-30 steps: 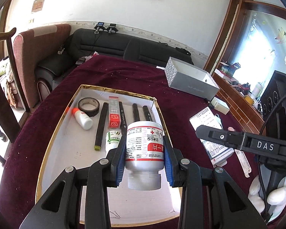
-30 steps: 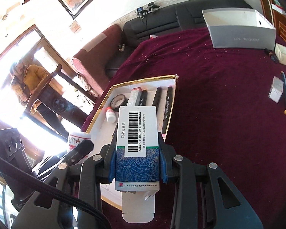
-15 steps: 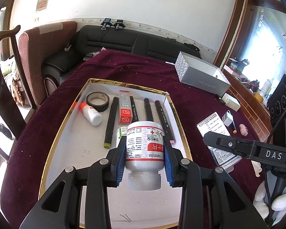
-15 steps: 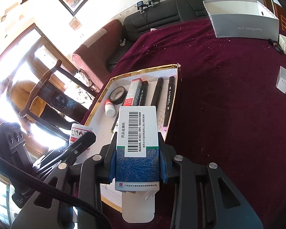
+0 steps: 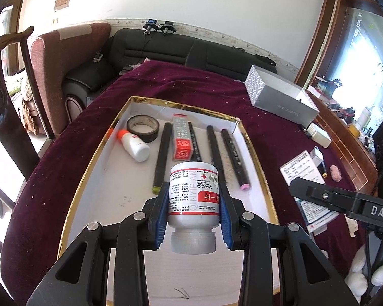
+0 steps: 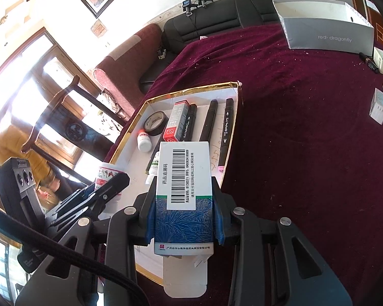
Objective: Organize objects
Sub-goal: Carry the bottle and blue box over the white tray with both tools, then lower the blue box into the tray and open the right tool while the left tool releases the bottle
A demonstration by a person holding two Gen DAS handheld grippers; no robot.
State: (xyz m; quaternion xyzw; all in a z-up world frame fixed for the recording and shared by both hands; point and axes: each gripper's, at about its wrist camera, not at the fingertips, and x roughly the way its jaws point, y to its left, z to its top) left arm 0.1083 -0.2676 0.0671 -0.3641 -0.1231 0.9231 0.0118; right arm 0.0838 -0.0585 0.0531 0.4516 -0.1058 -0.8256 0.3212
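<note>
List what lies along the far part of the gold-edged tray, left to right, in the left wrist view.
Tape roll → small white bottle with orange cap → green-tipped black marker → red-and-grey box → pink-tipped black marker.

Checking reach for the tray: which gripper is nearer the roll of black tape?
Left. The left gripper hangs over the tray, tape just ahead-left. The right gripper sits near the tray's near right corner, farther off.

"QINYIPIAN" on the bottle [image 5: 193, 193] — "DAS" on the right gripper [image 5: 344, 201] — "red·dragonfly" on the grey box [image 6: 329, 35].
</note>
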